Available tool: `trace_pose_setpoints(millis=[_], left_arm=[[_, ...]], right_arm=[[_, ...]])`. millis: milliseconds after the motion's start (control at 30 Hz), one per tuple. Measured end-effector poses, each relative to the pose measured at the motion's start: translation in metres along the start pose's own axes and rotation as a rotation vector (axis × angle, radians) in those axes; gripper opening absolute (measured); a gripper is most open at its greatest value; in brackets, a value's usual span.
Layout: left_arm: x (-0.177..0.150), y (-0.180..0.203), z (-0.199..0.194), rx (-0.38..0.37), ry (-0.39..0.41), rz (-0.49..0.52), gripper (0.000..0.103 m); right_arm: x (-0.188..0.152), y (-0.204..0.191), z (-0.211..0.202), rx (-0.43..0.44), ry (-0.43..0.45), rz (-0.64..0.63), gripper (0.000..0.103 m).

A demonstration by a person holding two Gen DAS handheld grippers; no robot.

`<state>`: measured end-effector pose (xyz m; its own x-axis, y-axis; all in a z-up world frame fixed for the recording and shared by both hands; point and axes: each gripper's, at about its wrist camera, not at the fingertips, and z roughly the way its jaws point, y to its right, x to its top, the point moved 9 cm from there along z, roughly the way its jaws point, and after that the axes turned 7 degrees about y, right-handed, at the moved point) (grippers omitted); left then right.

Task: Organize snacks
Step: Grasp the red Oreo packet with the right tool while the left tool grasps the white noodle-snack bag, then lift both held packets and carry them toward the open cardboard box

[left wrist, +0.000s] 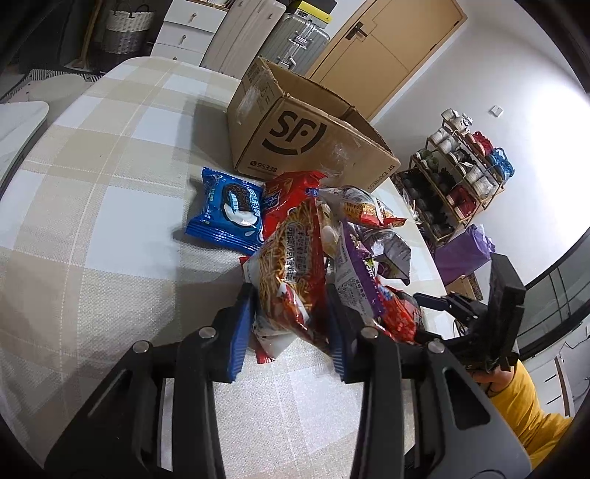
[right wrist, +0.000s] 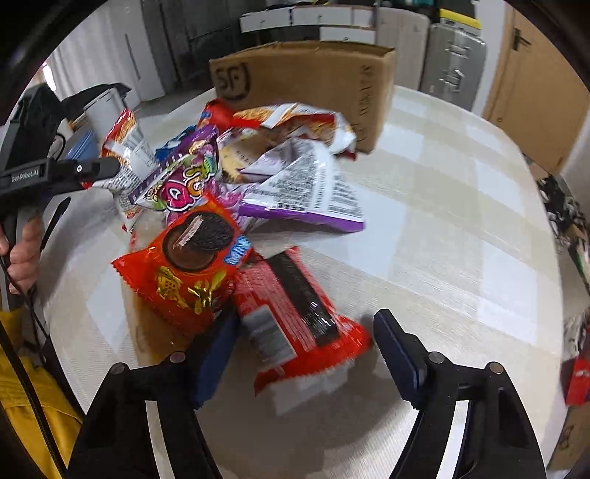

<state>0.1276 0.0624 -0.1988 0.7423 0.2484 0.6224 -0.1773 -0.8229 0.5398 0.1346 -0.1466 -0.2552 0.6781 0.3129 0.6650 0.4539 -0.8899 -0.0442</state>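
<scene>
A pile of snack packets lies on the checked tablecloth [left wrist: 110, 206] in front of an open SF cardboard box [left wrist: 302, 143]. My left gripper [left wrist: 291, 328] has its blue fingers on both sides of a red noodle-snack bag [left wrist: 291, 269], closed on it. A blue Oreo packet [left wrist: 230, 213] lies left of the pile. My right gripper [right wrist: 306, 353] is open, its fingers either side of a long red cookie packet [right wrist: 295, 324] without gripping it. An orange Oreo packet [right wrist: 188, 269] and purple bags [right wrist: 309, 191] lie beyond. The box also shows in the right wrist view [right wrist: 313, 81].
A shoe rack [left wrist: 457, 180] and a purple bag [left wrist: 464, 254] stand beyond the table's right edge. A wooden door [left wrist: 383, 48], a suitcase [left wrist: 295, 40] and white drawers [left wrist: 188, 29] stand behind the box. The person's yellow sleeve [left wrist: 523, 412] is at lower right.
</scene>
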Motion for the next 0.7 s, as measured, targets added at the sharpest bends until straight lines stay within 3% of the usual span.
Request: trace_pose_setpoints(millis=[133, 233, 267, 500, 700], left_arm=[[0.0, 0.004, 0.0, 0.013, 0.002, 0.013, 0.033], [0.0, 0.007, 0.0, 0.019, -0.001, 0.026, 0.032], [0.0, 0.007, 0.0, 0.02, -0.001, 0.028, 0.032], [0.0, 0.008, -0.005, 0.026, 0.008, 0.023, 0.031], [0.003, 0.013, -0.02, 0.026, 0.035, 0.035, 0.03]], right_arm=[[0.003, 0.0, 0.002, 0.018, 0.021, 0.016, 0.067], [0.003, 0.005, -0.003, 0.034, 0.047, 0.064, 0.054], [0.004, 0.006, -0.006, 0.05, 0.062, 0.083, 0.045], [0.001, 0.005, -0.014, 0.07, 0.077, 0.145, 0.045], [0.014, 0.012, -0.039, 0.089, 0.16, 0.208, 0.044]])
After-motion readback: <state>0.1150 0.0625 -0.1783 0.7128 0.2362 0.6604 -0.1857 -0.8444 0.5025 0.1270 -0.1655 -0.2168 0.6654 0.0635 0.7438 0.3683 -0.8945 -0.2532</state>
